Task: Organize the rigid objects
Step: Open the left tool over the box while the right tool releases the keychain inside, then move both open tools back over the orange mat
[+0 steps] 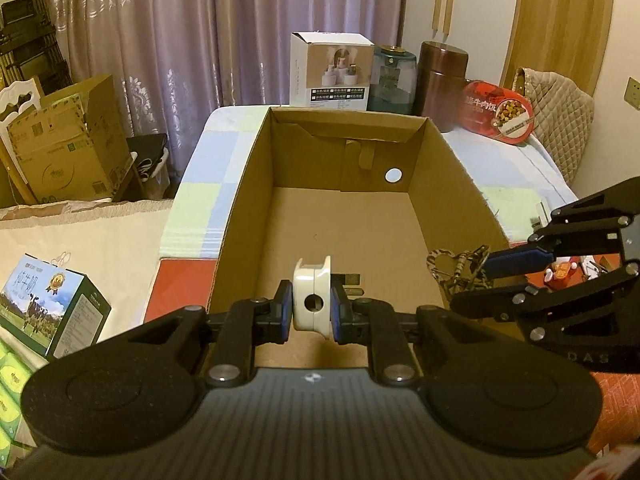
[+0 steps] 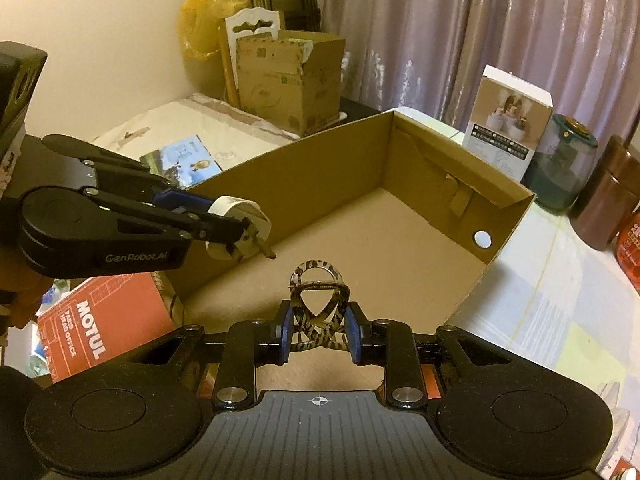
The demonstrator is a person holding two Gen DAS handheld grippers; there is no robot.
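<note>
Open cardboard box [image 1: 460, 184] sits on a pale patchwork-covered table [image 1: 516, 168]. Plain corrugated walls, flat brown floor, one round hole low in the far wall; folded flaps show on that wall. Nothing lies on the box floor.

Left gripper [image 1: 311, 307]: blue pads clamped on a white plastic plug adapter [image 1: 312, 300], rounded body with a circular hole facing the camera. In the right wrist view its metal prongs stick out past the pads. It hangs above the near end of the box, not touching the floor.

Right gripper [image 2: 319, 330]: closed on a camouflage-patterned slingshot-like frame [image 2: 318, 304], looped top, forked body, glossy finish; exact make unclear given the fisheye distortion. It is held over the near right part of the box.

Beyond the far wall, left to right: white printed carton [image 1: 330, 72], teal glass jar [image 1: 392, 80], brown metallic cylinder [image 1: 442, 84], red oval tin [image 1: 498, 112]. Near left of the box: a red Motul carton [image 2: 100, 336] and a milk carton [image 1: 52, 312].
</note>
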